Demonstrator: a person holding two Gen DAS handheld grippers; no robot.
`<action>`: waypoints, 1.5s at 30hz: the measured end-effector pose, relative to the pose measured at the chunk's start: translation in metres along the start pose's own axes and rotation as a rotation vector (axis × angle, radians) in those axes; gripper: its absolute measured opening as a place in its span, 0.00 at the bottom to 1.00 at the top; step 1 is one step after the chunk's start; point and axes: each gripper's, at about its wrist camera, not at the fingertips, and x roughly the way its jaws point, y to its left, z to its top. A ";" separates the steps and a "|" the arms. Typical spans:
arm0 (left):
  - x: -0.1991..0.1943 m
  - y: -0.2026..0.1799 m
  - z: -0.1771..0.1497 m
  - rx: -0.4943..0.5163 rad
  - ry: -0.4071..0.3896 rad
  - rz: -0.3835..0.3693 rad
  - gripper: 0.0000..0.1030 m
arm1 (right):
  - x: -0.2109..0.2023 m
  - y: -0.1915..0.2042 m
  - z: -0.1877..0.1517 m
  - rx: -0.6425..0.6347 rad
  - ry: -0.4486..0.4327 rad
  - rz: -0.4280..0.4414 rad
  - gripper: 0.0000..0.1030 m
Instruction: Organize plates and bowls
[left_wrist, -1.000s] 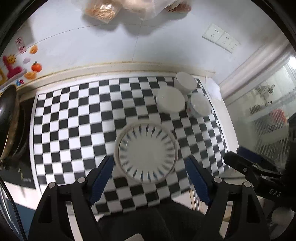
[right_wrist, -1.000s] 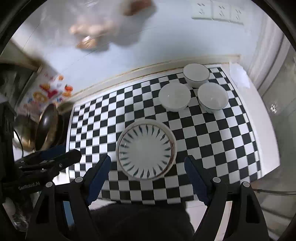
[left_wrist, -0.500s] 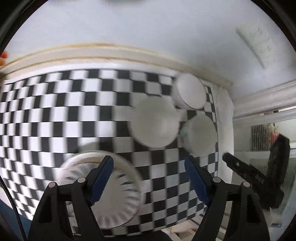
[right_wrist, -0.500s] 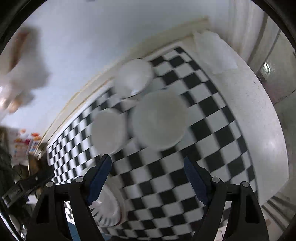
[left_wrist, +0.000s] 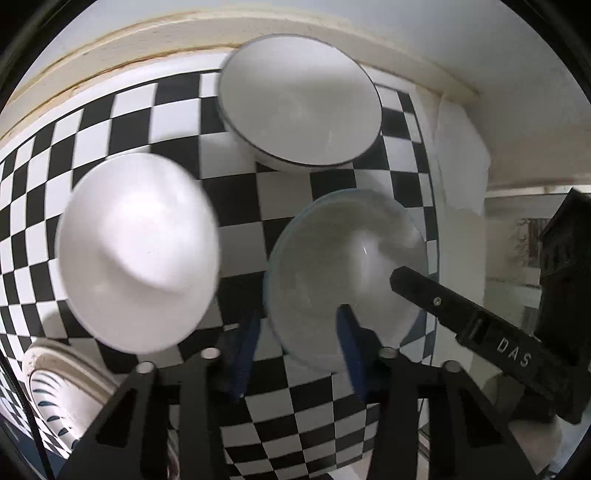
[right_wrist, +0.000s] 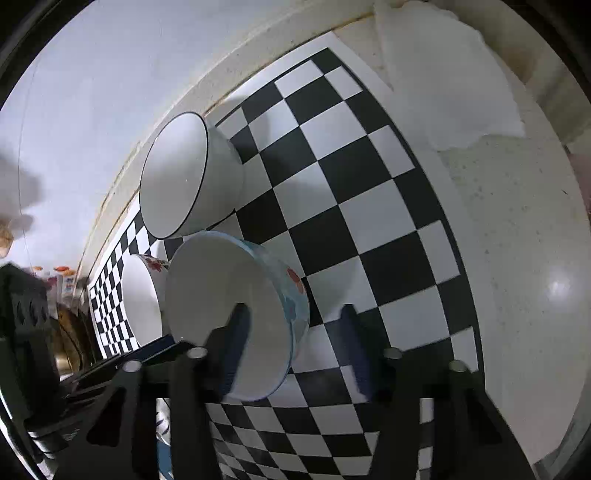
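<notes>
Now that both grippers have swung off the striped plate (left_wrist: 55, 384), left gripper (left_wrist: 299, 339) and right gripper (right_wrist: 295, 339) straddle the blue-rimmed floral bowl's (right_wrist: 236, 314) rim, half-closed, not clamped; looks like stacking the 3 bowls comes next.

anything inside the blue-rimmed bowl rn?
No food or dishes. In the blue-rimmed bowl, one blue pad of the left hand-held gripper reaches in over the near rim, and a right hand-held gripper finger tip too. What lies beneath them is hidden.
</notes>
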 end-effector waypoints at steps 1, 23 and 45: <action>0.004 -0.001 0.002 0.000 0.002 0.015 0.34 | 0.003 0.000 0.001 -0.007 0.008 0.002 0.38; 0.023 -0.056 0.014 0.058 -0.008 -0.019 0.28 | -0.019 -0.050 0.018 0.029 -0.010 -0.085 0.14; -0.059 0.159 0.017 -0.274 -0.090 -0.035 0.67 | 0.019 0.129 -0.005 -0.248 0.010 0.003 0.44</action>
